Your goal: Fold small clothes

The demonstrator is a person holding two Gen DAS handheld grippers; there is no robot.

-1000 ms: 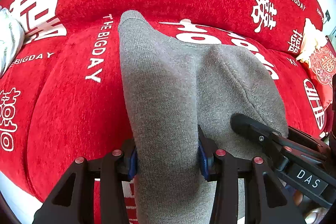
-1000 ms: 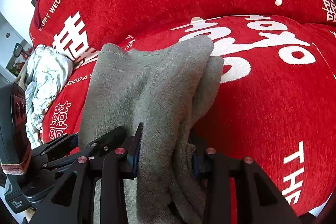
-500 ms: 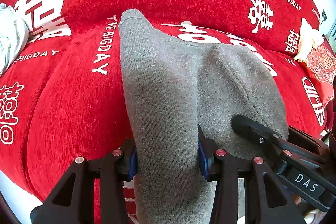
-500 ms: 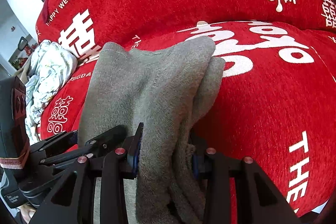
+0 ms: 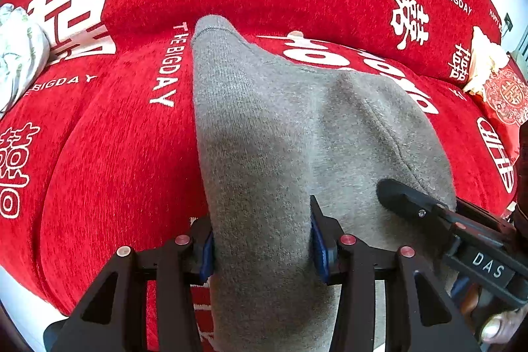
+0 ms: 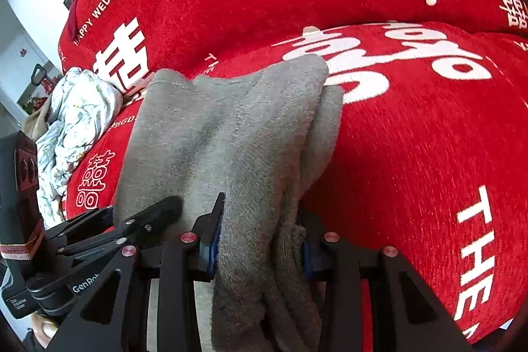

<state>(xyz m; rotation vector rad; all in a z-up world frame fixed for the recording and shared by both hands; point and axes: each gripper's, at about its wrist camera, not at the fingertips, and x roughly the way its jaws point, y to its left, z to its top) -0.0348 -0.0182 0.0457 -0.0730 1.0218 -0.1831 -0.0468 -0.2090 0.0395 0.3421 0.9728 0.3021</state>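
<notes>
Beside gray garment (image 6: 231, 134), crumpled floral cloth (image 6: 76, 121).

Bare red plush sofa seat (image 6: 412, 154) lies open to the right of the folded grey knit garment (image 6: 231, 127). On its left, a crumpled white floral cloth (image 6: 72, 121) crowds the seat, near the left gripper (image 6: 158, 213).

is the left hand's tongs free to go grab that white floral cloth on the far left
Probably not yet. The left tongs are shut on the grey garment, as are the right tongs. The white floral cloth lies apart on the red sofa cover, otherwise unobstructed.
</notes>
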